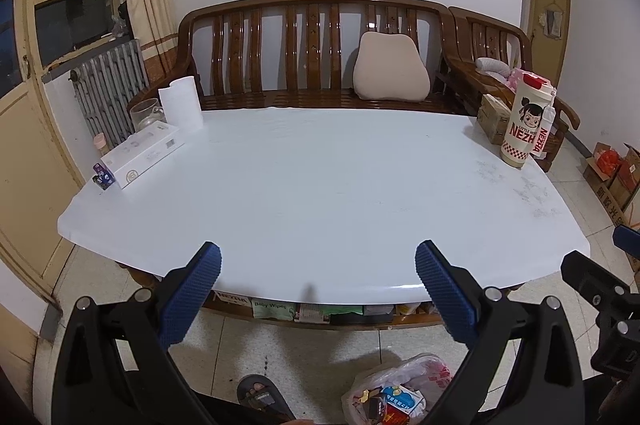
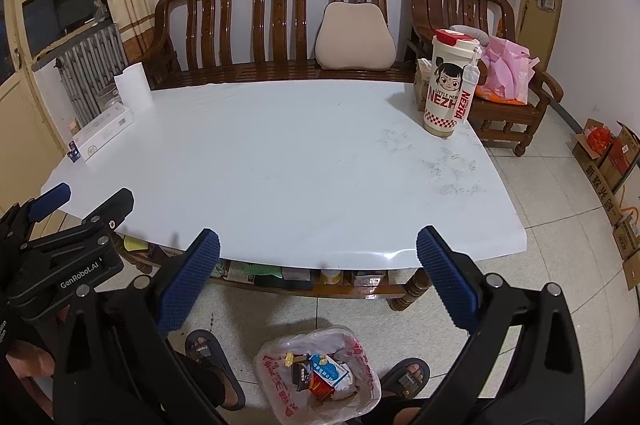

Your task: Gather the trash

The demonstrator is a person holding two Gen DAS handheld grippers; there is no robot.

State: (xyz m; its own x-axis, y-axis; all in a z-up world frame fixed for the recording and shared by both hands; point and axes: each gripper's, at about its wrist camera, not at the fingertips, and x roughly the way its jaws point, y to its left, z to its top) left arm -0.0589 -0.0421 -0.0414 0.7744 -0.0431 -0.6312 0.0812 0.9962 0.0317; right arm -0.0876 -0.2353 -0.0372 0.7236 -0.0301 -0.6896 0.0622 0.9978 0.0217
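Note:
A clear plastic trash bag (image 2: 320, 377) lies open on the floor below the table's near edge, between the person's feet. It holds several wrappers and small cartons. It also shows in the left wrist view (image 1: 400, 393). My left gripper (image 1: 318, 285) is open and empty, held at the near edge of the white table (image 1: 320, 177). My right gripper (image 2: 318, 281) is open and empty, held at the same edge (image 2: 280, 153), above the bag. The left gripper shows at the left of the right wrist view (image 2: 86, 203).
On the table stand a Nezha cup (image 2: 450, 85), a paper roll (image 2: 134, 85), a white box (image 2: 104, 131) and a small purple item (image 1: 103, 177). A wooden bench (image 2: 280, 25) with a cushion (image 2: 356, 37) stands behind. Cardboard boxes (image 2: 608, 161) sit on the floor right.

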